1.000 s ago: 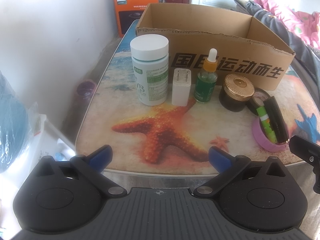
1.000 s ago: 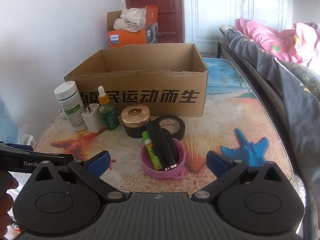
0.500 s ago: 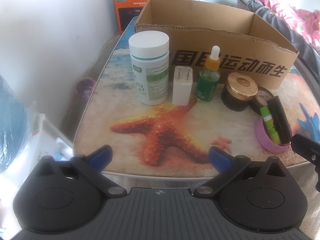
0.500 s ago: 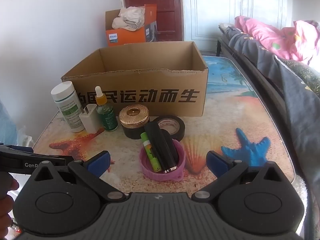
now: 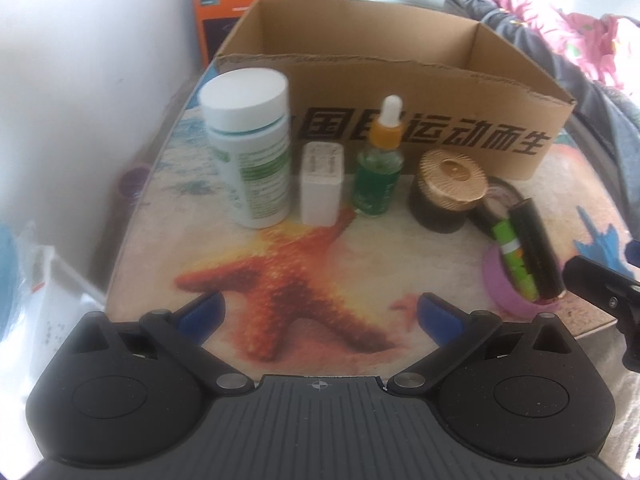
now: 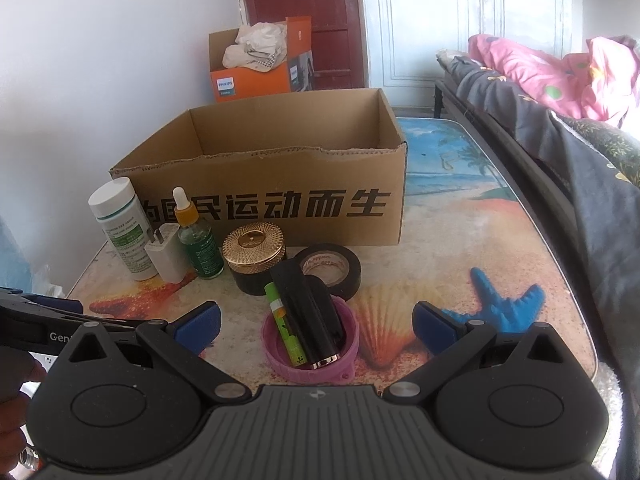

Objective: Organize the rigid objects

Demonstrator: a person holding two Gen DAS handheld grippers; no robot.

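Observation:
An open cardboard box (image 5: 400, 68) (image 6: 280, 204) stands at the back of the table. Before it stand a white pill bottle (image 5: 250, 144) (image 6: 120, 232), a white charger plug (image 5: 322, 184) (image 6: 166, 258), a green dropper bottle (image 5: 380, 168) (image 6: 198, 244), a gold-lidded dark jar (image 5: 450, 190) (image 6: 254, 258) and a black tape roll (image 6: 330, 270). A pink lid (image 5: 508, 292) (image 6: 310, 364) holds a black tube (image 6: 308, 316) and a green tube (image 6: 286, 328). My left gripper (image 5: 320, 314) is open over the starfish print. My right gripper (image 6: 316, 326) is open, just short of the pink lid.
An orange carton (image 6: 260, 68) with cloth sits behind the box by the wall. A bed with dark and pink bedding (image 6: 560, 112) runs along the table's right side. A plastic bag (image 5: 36, 300) lies left of the table. The table's right part with the blue starfish (image 6: 504, 304) holds nothing.
Both grippers have moved forward toward the objects, so bottles and the pink lid look larger. Nothing on the table has shifted.

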